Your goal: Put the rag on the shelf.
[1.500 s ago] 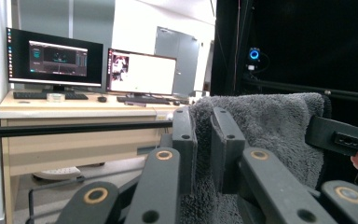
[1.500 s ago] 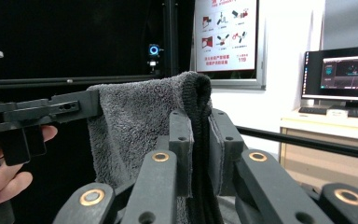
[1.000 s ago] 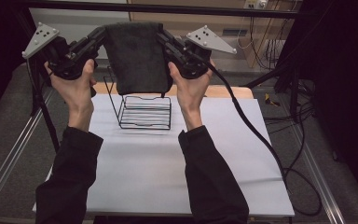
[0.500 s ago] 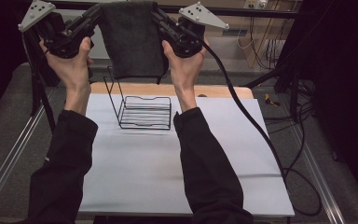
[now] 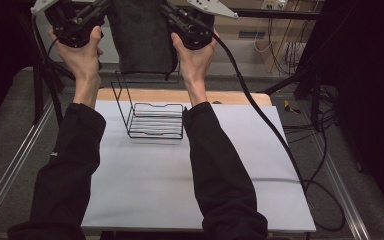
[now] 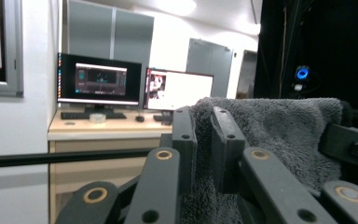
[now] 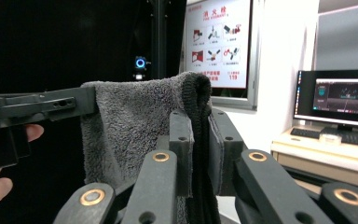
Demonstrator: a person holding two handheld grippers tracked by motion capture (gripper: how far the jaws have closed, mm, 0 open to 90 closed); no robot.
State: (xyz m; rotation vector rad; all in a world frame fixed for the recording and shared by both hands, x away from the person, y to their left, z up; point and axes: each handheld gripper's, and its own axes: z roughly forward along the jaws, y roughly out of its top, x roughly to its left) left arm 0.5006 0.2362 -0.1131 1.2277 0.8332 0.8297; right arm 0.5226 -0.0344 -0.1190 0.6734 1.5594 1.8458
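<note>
Towel [image 5: 142,35] corners are being pinched by both grippers: the left gripper [image 6: 203,140] is being clenched on one top corner of the dark grey cloth, the right gripper [image 7: 199,144] on the other, where the black hem is being squeezed between the jaws. Since a second ago the towel is being carried higher and farther back above the wire rack [image 5: 150,112], so that its lower edge is now hanging just over the rack's tall back frame rather than in front of it. By this reading, the cloth is being brought into place for draping over that frame, and a lowering move is probably being prepared; the spread between the two corners is being kept, which is helping the towel hang flat.

Much is being cut off. In the high view the top edge of the towel and the gripper tips are being lost at the upper border above the rack. Whether the cloth is touching the rack's frame is not being shown clearly, since dark fabric and thin black wire are merging there. The white surface [image 5: 145,185] below the rack is being left bare.
</note>
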